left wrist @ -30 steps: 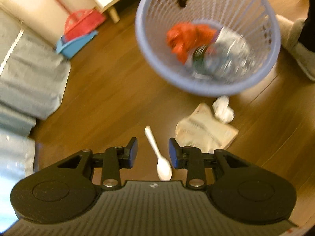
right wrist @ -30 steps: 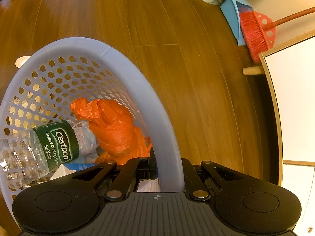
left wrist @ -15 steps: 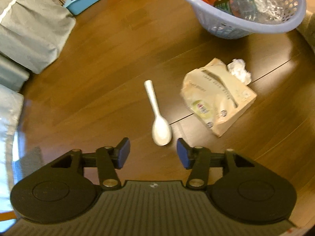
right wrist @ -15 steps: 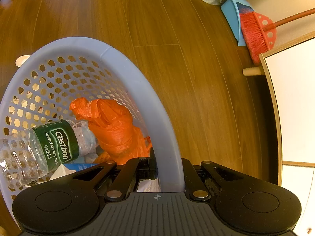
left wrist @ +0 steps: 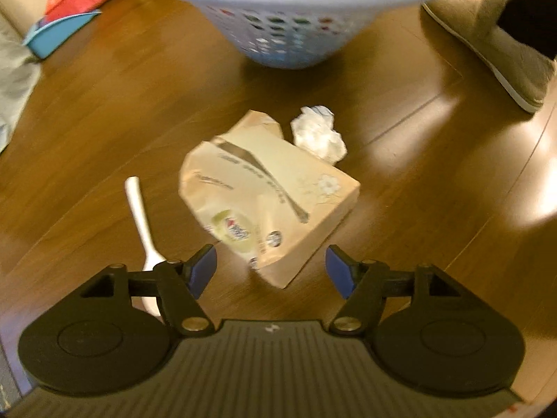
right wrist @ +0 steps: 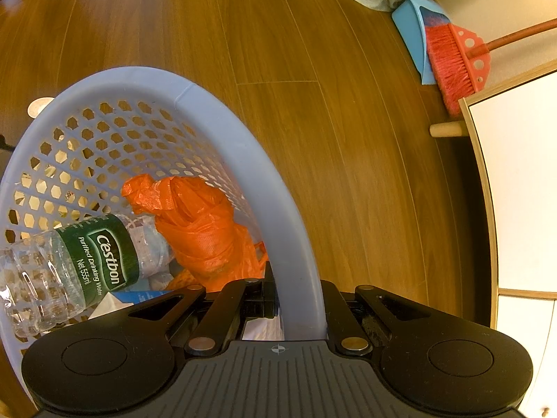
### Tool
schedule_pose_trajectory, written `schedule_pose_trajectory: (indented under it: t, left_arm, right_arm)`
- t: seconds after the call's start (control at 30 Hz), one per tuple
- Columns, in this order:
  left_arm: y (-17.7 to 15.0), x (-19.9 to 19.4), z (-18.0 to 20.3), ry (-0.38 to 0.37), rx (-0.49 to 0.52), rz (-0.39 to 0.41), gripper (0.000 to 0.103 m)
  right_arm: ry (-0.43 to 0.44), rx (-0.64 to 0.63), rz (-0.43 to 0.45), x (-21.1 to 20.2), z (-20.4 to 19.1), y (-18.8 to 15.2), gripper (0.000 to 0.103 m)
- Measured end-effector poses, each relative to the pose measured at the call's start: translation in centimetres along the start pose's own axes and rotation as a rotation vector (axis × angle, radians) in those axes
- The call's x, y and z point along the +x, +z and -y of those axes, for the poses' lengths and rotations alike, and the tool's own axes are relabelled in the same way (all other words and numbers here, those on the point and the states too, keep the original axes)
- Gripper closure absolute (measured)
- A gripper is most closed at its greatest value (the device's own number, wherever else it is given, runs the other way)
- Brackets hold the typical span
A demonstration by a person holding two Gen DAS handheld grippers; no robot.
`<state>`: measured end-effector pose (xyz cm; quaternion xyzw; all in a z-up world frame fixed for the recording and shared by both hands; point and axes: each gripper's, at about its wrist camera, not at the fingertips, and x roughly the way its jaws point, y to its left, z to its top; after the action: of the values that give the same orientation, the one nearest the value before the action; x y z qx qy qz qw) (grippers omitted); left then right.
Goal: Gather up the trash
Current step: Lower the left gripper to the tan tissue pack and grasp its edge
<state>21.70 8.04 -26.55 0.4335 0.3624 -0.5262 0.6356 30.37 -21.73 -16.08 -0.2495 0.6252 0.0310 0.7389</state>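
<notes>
Left gripper (left wrist: pixel 271 271), jaws spread wider, has swung from spoon (left wrist: pixel 141 216) to packet (left wrist: pixel 268 191) at 12 o'clock, while right gripper (right wrist: pixel 299 303) stays clamped on basket (right wrist: pixel 278 216) rim

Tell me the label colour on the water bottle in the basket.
Dark green with white lettering, on the bottle; clearest in the right wrist view.

Bare floor (left wrist: pixel 400 188) right of paper bag (left wrist: pixel 268 195); spoon (left wrist: pixel 141 216) left
</notes>
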Motion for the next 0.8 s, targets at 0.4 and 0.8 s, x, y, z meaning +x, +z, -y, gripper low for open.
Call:
schedule_pose_trajectory:
  t: [0.4, 0.8]
  left_arm:
    - [0.3, 3.0, 0.1, -0.017, 0.033, -0.059, 0.084]
    - [-0.4, -0.5, -0.3, 0.033, 0.061, -0.093, 0.103]
  right_arm:
    - [-0.006, -0.018, 0.002, -0.1, -0.4, 0.4, 0.103]
    - [-0.021, -0.083, 0.016, -0.3, -1.3, 0.8, 0.103]
